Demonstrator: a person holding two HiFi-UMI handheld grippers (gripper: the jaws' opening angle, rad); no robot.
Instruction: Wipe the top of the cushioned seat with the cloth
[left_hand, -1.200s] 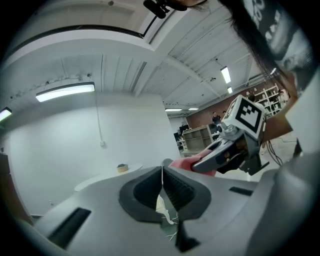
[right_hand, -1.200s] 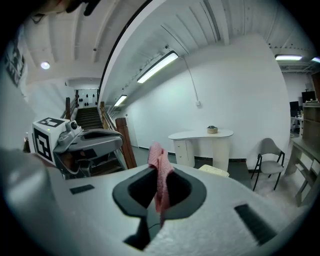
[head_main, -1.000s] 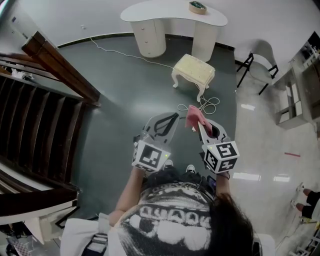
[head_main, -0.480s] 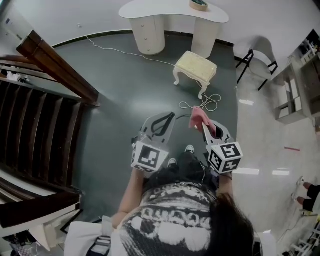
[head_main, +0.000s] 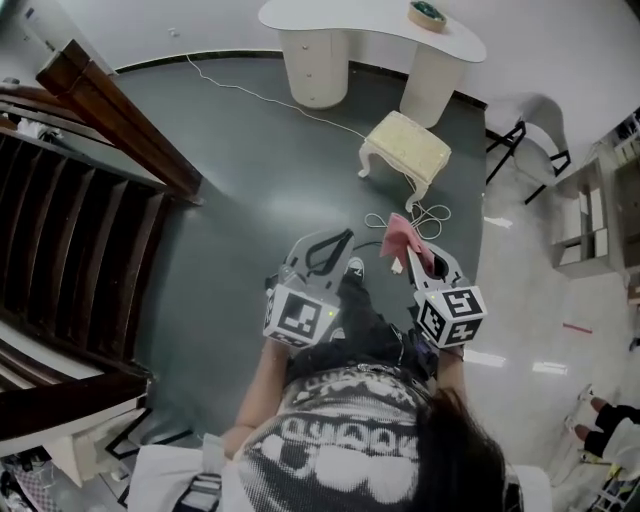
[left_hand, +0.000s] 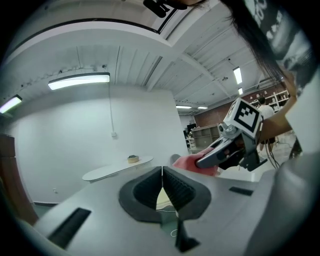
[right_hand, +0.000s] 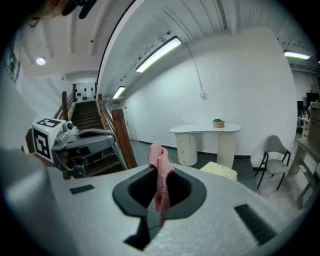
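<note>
The pink cloth (head_main: 401, 237) hangs pinched between the jaws of the right gripper (head_main: 418, 262), its upper end standing above the tips and the rest trailing down through the gap; in the right gripper view we see the same cloth (right_hand: 160, 172) clamped upright in that gripper (right_hand: 160, 189). The cushioned seat (head_main: 408, 146), a cream stool on carved white legs, stands on the dark floor beyond the cloth, apart from it and untouched. The left gripper (head_main: 322, 250) is held level beside the right one, jaws pressed together on nothing. A white cable (head_main: 418, 214) lies looped on the floor between stool and grippers; behind the stool stands a white curved dressing table (head_main: 365, 20) with a small bowl (head_main: 427, 13) on top.

Against a second ago, stool and table sit further right in the head view, and a shoe (head_main: 355, 266) has come forward between the grippers; we seem a step nearer, though the wide lens makes that hard to judge.
</note>
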